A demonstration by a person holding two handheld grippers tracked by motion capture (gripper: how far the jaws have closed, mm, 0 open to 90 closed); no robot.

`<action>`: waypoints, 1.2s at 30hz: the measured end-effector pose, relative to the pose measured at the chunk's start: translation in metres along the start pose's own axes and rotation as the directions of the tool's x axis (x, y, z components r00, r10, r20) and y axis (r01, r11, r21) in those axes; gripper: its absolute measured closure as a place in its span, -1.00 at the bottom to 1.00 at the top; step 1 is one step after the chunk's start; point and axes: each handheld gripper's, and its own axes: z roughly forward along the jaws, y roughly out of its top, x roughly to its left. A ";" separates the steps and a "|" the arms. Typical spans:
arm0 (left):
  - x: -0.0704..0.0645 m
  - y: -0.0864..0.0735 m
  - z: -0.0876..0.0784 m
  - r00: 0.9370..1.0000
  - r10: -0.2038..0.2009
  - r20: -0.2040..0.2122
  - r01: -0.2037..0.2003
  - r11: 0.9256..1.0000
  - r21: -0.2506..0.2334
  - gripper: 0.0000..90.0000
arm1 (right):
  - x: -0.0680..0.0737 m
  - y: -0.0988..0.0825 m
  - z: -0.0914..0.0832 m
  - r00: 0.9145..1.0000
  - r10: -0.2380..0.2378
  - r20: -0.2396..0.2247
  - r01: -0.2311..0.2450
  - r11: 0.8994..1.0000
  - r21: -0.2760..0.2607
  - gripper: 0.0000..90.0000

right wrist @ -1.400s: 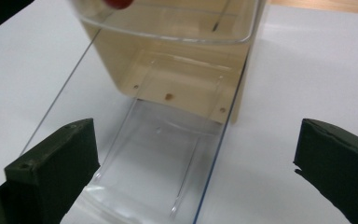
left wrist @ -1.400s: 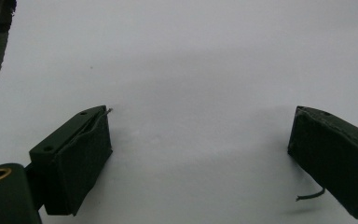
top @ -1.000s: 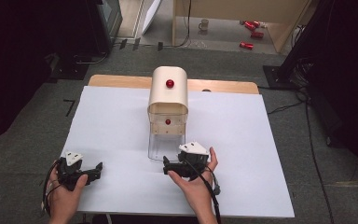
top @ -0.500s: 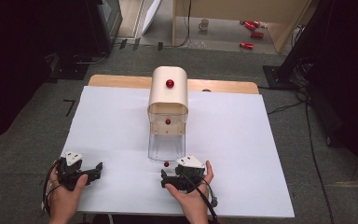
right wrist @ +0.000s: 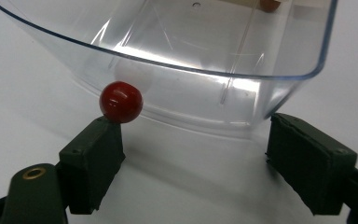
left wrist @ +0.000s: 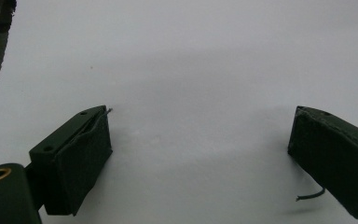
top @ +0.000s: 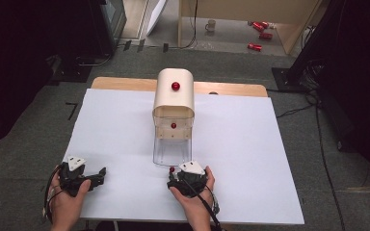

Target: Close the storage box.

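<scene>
1. Clear plastic drawer (top: 172,153) pulled out from the base of a cream rounded box (top: 174,98), resting on the white table (top: 250,159) near its middle; empty-looking in the right gripper view (right wrist: 182,60).
2. Small red knob (right wrist: 120,101) on the drawer's front wall, seen just above and touching the tip of one black jaw of the right gripper (right wrist: 193,158); same knob visible as a red dot at the drawer's near edge in the high view (top: 171,169).
3. Right gripper (top: 185,175) held in the right hand (top: 192,195), just in front of the drawer; jaws spread wide apart, one at the knob, the other near the drawer's other front corner, nothing clamped between them.
4. Left gripper (top: 84,175) held in the left hand (top: 65,199) near the table's front left corner, well apart from the drawer; jaws spread wide in the left gripper view (left wrist: 200,154), bare white tabletop between them.
5. Two more red knobs on the box: one on its curved top (top: 175,86), one on its front panel (top: 173,125).
6. Strip of wooden tabletop (top: 125,83) showing past the white sheet's far edge.
</scene>
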 end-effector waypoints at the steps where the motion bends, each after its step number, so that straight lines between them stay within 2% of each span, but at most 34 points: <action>1: 0.000 0.000 0.000 1.000 0.000 0.000 0.000 1.000 0.000 -0.87 | 0.000 0.000 0.000 1.000 0.000 -0.003 0.000 1.000 0.000 -0.58; 8: 0.000 0.000 0.000 1.000 0.000 0.000 0.000 1.000 0.000 -0.87 | -0.001 0.007 -0.005 1.000 0.008 -0.013 -0.008 1.000 -0.029 -0.58; 17: 0.000 0.000 0.000 1.000 0.000 0.000 0.000 1.000 0.000 -0.87 | -0.006 0.028 -0.009 1.000 -0.003 -0.015 0.003 0.999 -0.044 -0.58; 20: 0.000 0.000 0.000 1.000 0.000 0.000 0.000 1.000 0.000 -0.87 | -0.010 0.035 -0.005 1.000 0.001 -0.013 -0.002 0.999 -0.040 -0.59; 24: 0.000 0.000 0.000 1.000 0.000 0.000 0.000 1.000 0.000 -0.87 | -0.014 0.045 0.005 1.000 0.023 -0.007 -0.023 0.999 -0.023 -0.71; 36: 0.000 0.000 0.000 1.000 0.000 0.000 0.000 1.000 0.001 -0.87 | -0.026 0.066 0.030 0.999 0.045 0.021 -0.045 0.999 -0.006 -0.81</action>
